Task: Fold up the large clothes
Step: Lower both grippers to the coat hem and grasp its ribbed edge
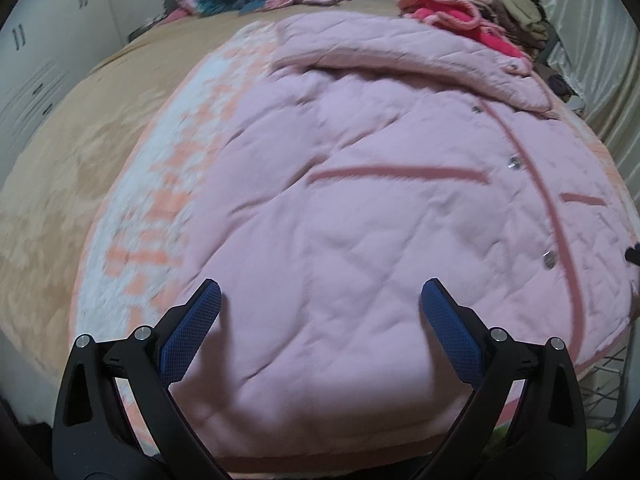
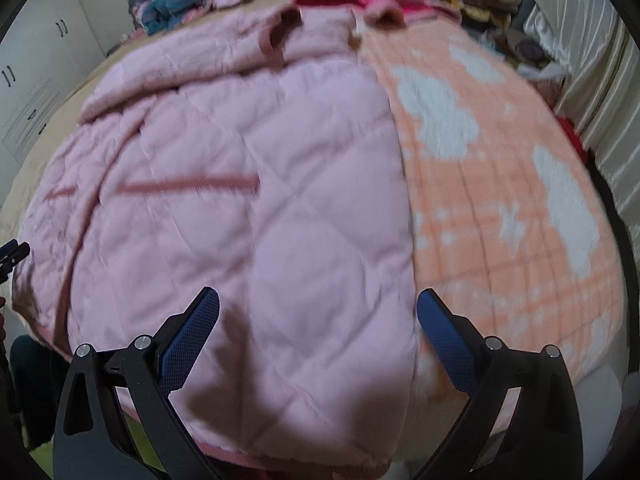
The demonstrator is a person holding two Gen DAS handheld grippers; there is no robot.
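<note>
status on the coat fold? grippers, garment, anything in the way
Left gripper and right gripper: jaws open, empty. Pink quilted coat spread flat on orange blanket. Clothes pile beyond collar, clear of coat.

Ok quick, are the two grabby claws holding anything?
Left gripper: open, holding nothing, over the pink coat.
Right gripper: open, holding nothing, over the same coat.
</note>
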